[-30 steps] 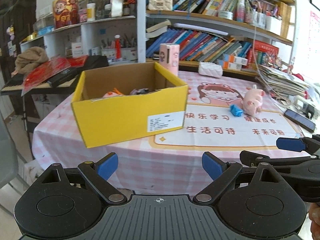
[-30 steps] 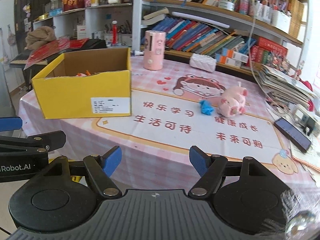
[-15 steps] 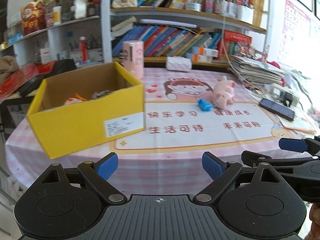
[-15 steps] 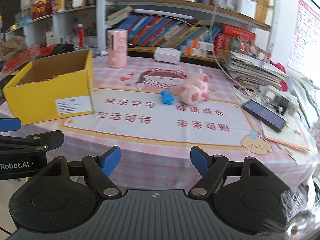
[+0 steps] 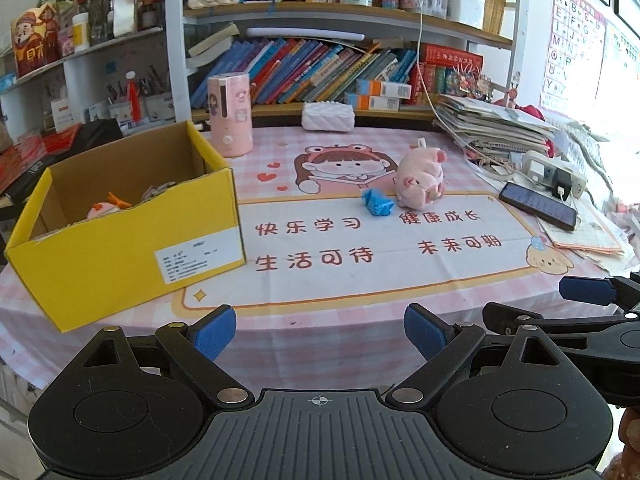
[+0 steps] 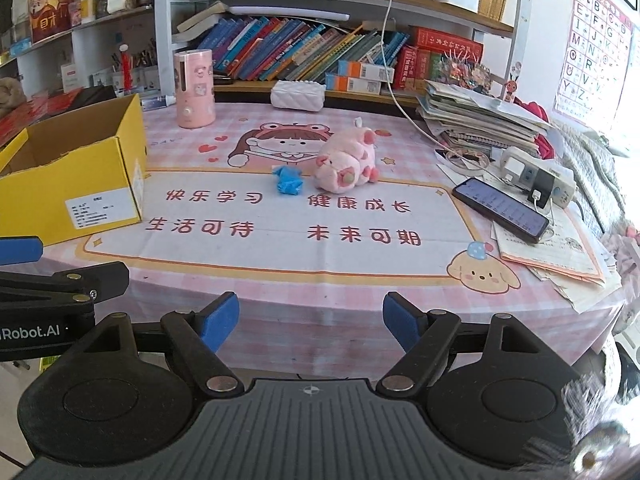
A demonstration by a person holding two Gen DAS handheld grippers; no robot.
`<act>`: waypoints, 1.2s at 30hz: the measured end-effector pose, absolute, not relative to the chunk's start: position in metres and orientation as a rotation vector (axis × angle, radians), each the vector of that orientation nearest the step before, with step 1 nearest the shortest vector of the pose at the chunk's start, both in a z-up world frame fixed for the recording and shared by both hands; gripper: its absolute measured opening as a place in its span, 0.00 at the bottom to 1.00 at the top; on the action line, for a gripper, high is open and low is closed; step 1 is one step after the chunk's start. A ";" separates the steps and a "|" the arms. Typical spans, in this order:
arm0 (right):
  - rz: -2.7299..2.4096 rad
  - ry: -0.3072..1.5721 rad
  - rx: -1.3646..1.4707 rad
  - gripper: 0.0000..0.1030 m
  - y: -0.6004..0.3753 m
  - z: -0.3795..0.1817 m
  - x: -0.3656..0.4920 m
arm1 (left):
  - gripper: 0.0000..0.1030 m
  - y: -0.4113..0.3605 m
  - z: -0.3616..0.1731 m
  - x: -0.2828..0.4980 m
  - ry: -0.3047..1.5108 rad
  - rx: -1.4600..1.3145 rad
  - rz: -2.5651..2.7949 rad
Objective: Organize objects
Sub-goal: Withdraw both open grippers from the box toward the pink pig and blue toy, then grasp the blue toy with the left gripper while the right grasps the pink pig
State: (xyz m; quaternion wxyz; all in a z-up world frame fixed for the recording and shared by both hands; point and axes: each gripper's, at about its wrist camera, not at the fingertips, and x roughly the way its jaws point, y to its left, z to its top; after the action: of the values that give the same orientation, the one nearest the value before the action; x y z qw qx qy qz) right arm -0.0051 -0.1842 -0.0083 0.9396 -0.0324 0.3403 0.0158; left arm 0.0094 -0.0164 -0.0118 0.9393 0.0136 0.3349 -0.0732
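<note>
Cardboard box [image 5: 120,248], yellow outside, at left of the left wrist frame on the pink checked tablecloth [image 5: 320,332], open-topped, with a few small toys inside, partly hidden by its front wall. Behind its right corner, upper centre-left, an upright pink cylinder [image 5: 229,114]. Near frame centre, on the printed mat [image 5: 360,260], a crumpled blue object [image 5: 377,203] just beside a pink plush pig [image 5: 420,178], pig to the right; contact between them unclear. Farther right, a dark phone [image 5: 538,205] lying flat near a stack of papers [image 5: 500,132]. Along the bottom edge, left gripper [image 5: 318,332] with blue pads wide apart, nothing between them. In the right wrist frame, same layout: box [image 6: 72,188] at left, blue object [image 6: 287,180] and pig [image 6: 348,164] at centre. Right gripper [image 6: 310,322] at bottom, jaws parted and just widening further, empty.
</note>
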 end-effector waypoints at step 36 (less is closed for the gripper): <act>0.060 0.710 -0.102 0.76 -0.224 -0.005 0.099 | 0.91 -0.055 -0.014 0.100 0.683 -0.017 -0.114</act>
State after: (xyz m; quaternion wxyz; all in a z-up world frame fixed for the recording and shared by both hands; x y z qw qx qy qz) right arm 0.0995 -0.2245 -0.0050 0.9359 -0.0497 0.3475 0.0295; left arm 0.0999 -0.0555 -0.0142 0.9406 -0.0082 0.3348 -0.0558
